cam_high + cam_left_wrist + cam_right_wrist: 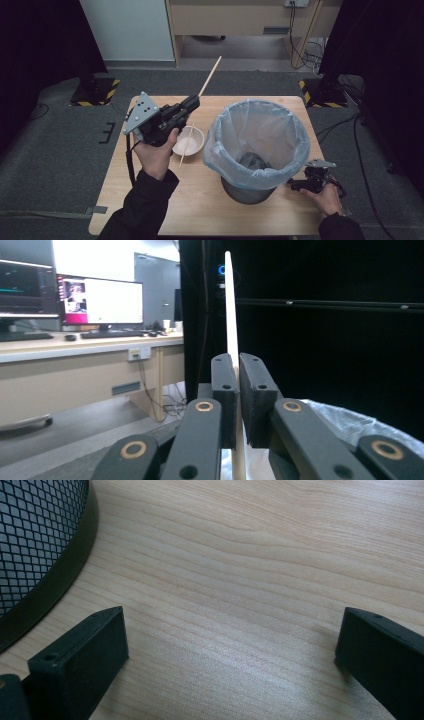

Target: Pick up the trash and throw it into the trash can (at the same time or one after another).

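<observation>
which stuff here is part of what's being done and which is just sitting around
In use:
- chopstick, clamped in the left gripper
- white bowl, right under the chopstick's lower end
- lined bin, beside the bowl and likely where the chopstick goes

Just there:
- right gripper, jaws open, resting on the table by the bin
- desk with monitors in the background

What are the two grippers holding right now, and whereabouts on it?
The left gripper is shut on a chopstick, clamped partway along its length, above the bowl. The right gripper is open over the table, holding nothing.
</observation>
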